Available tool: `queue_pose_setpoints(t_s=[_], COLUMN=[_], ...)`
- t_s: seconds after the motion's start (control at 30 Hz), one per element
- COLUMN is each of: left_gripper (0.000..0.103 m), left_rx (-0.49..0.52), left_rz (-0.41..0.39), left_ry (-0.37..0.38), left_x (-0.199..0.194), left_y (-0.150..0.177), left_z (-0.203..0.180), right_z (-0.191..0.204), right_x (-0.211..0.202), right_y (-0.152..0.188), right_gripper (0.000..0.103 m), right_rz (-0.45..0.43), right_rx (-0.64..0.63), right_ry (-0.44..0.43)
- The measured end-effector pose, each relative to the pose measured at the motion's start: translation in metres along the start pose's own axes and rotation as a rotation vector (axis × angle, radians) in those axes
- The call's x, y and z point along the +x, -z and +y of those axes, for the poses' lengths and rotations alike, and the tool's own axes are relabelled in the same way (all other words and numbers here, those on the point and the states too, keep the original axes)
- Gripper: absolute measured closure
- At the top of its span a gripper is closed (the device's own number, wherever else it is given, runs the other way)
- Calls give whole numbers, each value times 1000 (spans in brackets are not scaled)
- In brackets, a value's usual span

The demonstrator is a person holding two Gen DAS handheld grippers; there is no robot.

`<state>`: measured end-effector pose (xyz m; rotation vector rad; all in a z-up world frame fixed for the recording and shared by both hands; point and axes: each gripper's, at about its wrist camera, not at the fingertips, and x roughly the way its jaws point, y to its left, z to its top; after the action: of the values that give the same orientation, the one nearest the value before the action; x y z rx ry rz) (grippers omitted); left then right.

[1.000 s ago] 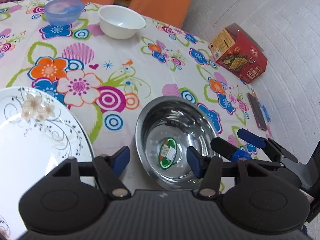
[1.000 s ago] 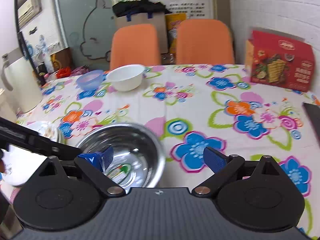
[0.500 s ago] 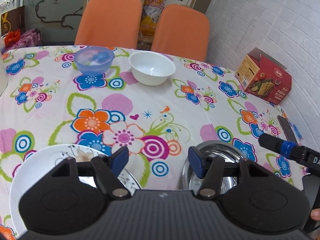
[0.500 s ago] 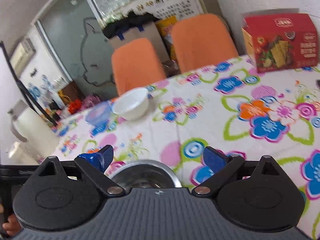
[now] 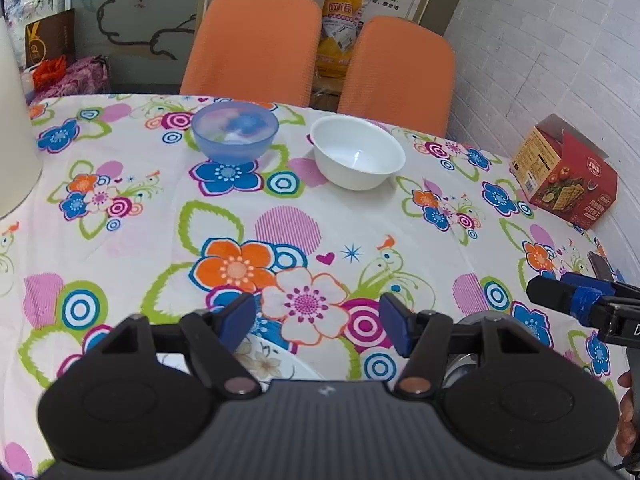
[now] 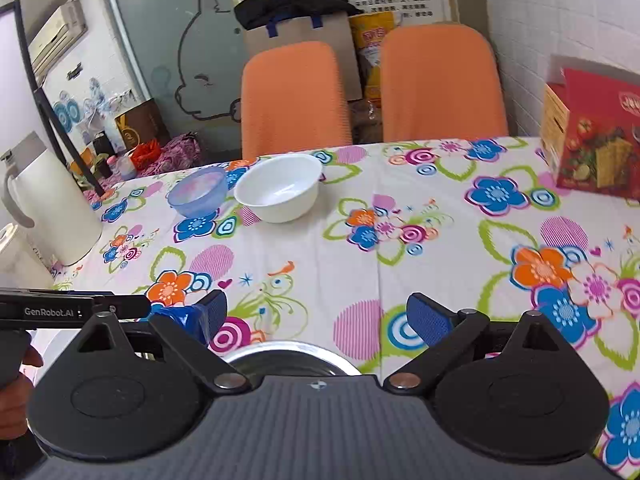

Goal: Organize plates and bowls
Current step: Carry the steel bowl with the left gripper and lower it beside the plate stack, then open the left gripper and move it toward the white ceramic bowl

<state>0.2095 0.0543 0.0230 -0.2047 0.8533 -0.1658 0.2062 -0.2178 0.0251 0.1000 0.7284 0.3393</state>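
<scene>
Both claws spread and empty, hovering over the near edge of the counter (image 5: 360,224). Left claw (image 5: 318,326) low in the left view, blue pads wide apart, nothing between them; right claw (image 6: 316,314) likewise open in the right view.

Directly beneath, at the bottom of the frames, mostly hidden by the claw bodies: a patterned plate (image 5: 264,356) under the left claw, a steel bowl (image 6: 288,354) under the right, only a rim of each showing. Lying side by side, apart or touching not clear.

Farther back, upper middle of both frames: a white bowl (image 5: 356,156) and a blue bowl (image 5: 234,132), upright, just beside each other, not nested. Near the right edge, a red box (image 5: 568,176), well apart from the dishes. Beyond the counter, two orange chairs (image 5: 256,40).

Probably between grasps: nothing gathered yet, all four dishes separate. Next move likely a reach forward to one far bowl, claw lowered over its rim, one pad inside and one outside, then pressed closed. Thin, smooth rim, so a square, firm pinch needed to avoid slipping.
</scene>
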Motion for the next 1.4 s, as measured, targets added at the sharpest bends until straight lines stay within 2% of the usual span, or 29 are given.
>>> queue_pose_setpoints(t_s=[0.23, 0.37, 0.4, 0.5, 0.67, 0.8, 0.93, 1.1, 1.4], left_gripper=[41, 39, 37, 20, 19, 17, 16, 16, 15], left_rx=[-9, 9, 16, 28, 75, 69, 70, 70, 2], left_rz=[-9, -47, -58, -99, -157, -158, -118, -113, -96], left_ry=[-34, -74, -88, -119, -152, -118, -87, -94, -68], left_x=[-3, -13, -16, -25, -40, -45, -42, -40, -21], left_y=[3, 7, 7, 9, 13, 15, 15, 9, -29], left_z=[8, 5, 4, 0, -12, -17, -21, -25, -16], right_z=[28, 41, 44, 51, 60, 61, 56, 50, 23], right_x=[11, 7, 5, -2, -7, -9, -11, -9, 12], right_y=[3, 8, 9, 10, 13, 15, 15, 11, -17], right_gripper=[19, 19, 19, 19, 19, 19, 19, 19, 19], right_rz=[28, 30, 25, -1, -32, -57, -71, -76, -49], right_rx=[-84, -130, -143, -184, -234, -256, -240, -234, -229], right_ry=[-44, -33, -27, -2, 41, 96, 99, 99, 124])
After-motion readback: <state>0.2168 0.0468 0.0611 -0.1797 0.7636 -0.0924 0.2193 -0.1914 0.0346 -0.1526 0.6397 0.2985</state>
